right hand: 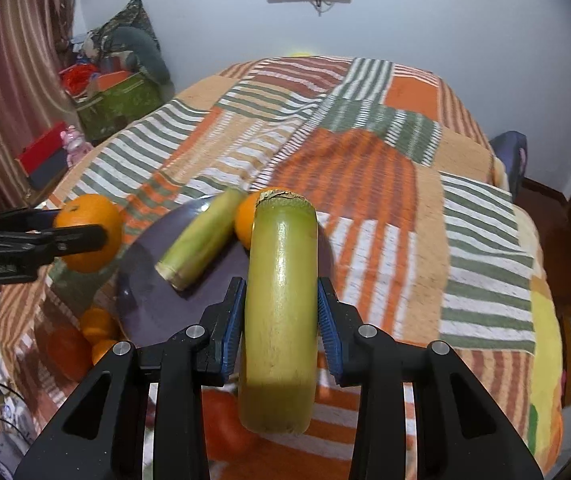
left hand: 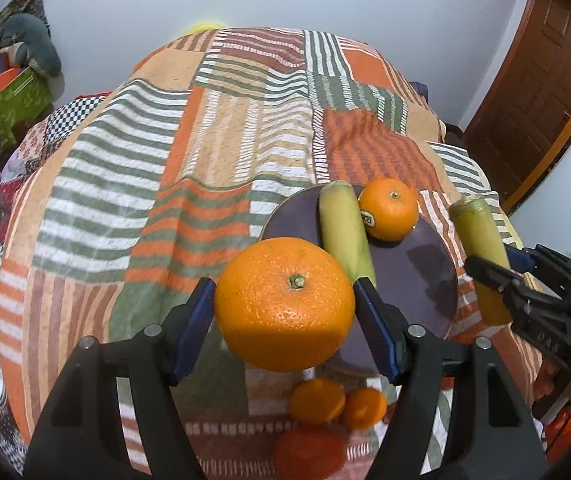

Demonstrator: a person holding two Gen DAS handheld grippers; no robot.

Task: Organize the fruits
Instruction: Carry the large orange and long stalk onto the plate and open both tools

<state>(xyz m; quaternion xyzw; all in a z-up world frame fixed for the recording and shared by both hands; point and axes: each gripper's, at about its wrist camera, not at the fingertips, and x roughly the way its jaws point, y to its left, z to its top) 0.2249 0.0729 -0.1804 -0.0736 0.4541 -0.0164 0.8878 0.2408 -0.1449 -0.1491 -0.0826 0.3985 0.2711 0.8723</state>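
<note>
My left gripper (left hand: 285, 304) is shut on a large orange (left hand: 284, 303), held above the near edge of a dark purple plate (left hand: 417, 276). On the plate lie a yellow-green cane piece (left hand: 345, 232) and a small orange (left hand: 389, 208). My right gripper (right hand: 279, 316) is shut on a second yellow-green cane piece (right hand: 281, 312), held above the plate's right side (right hand: 153, 300). The right gripper also shows in the left wrist view (left hand: 501, 276), and the left gripper in the right wrist view (right hand: 81, 232).
The plate sits on a bed with a striped orange, green and white quilt (left hand: 213, 152). Two small oranges (left hand: 337, 402) and a red fruit (left hand: 309, 454) lie on the quilt below my left gripper. A green box (left hand: 9, 112) with clutter stands at the left, a wooden door (left hand: 545, 92) at the right.
</note>
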